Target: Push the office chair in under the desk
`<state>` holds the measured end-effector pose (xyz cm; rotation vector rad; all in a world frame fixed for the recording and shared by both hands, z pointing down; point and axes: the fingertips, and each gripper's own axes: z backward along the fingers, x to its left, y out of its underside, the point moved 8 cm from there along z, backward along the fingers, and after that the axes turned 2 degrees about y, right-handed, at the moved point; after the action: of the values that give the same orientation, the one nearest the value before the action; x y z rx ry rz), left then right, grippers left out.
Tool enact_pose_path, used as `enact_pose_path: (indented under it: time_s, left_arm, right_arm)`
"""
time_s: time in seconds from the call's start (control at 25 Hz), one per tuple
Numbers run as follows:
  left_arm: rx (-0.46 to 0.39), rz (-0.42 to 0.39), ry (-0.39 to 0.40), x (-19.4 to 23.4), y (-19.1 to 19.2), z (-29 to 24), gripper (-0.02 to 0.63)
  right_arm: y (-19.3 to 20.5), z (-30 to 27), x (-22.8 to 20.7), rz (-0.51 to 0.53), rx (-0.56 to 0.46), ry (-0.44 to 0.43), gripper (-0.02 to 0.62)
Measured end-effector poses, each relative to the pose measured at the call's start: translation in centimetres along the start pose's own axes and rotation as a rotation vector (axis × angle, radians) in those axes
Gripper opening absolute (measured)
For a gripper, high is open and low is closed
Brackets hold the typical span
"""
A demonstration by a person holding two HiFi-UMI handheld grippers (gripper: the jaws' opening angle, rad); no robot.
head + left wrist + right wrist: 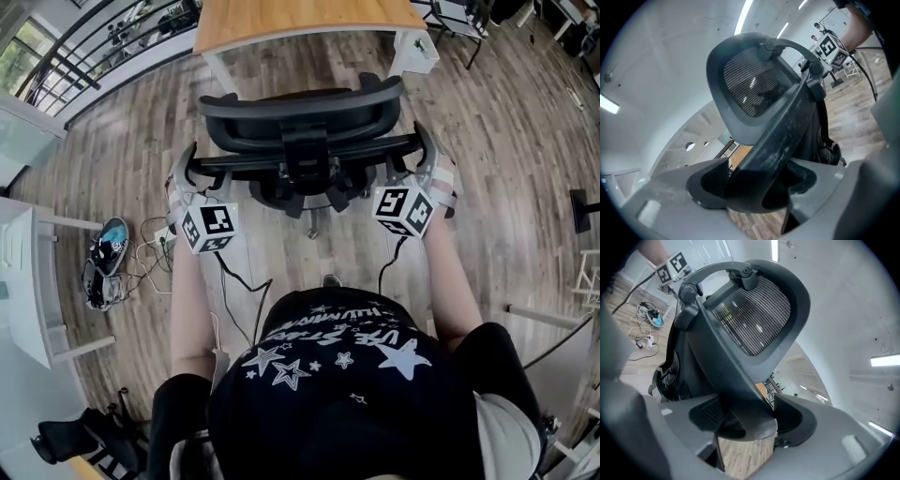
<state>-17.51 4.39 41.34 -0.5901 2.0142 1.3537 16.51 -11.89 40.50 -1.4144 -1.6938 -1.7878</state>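
Left hand-held gripper (185,173) clamped on the left frame edge of the office chair (300,117), right hand-held gripper (433,167) clamped on the right edge; both equally near. Chair back lies crosswise between them, bench (300,26) straight ahead, chair not under it yet. Only the head view shows that gap; the gripper views show the clamps.

The desk (309,21) runs off the top edge; the office chair (300,122) hides its seat.
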Motion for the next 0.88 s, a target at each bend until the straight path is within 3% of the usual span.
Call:
enact_pose_path:
  time_s: [0.52, 0.88]
  left_arm:
    - [0.008, -0.009, 0.035, 4.2, 1.2, -7.9, 0.342]
    - [-0.018, -0.008, 0.056, 8.1, 0.7, -15.6, 0.342]
  right_arm:
    - [-2.2, -7.1, 0.1, -0.002, -0.022, 0.007, 0.305]
    - [-4.5, -14.7, -1.6, 0.004, 0.031, 0.009, 0.304]
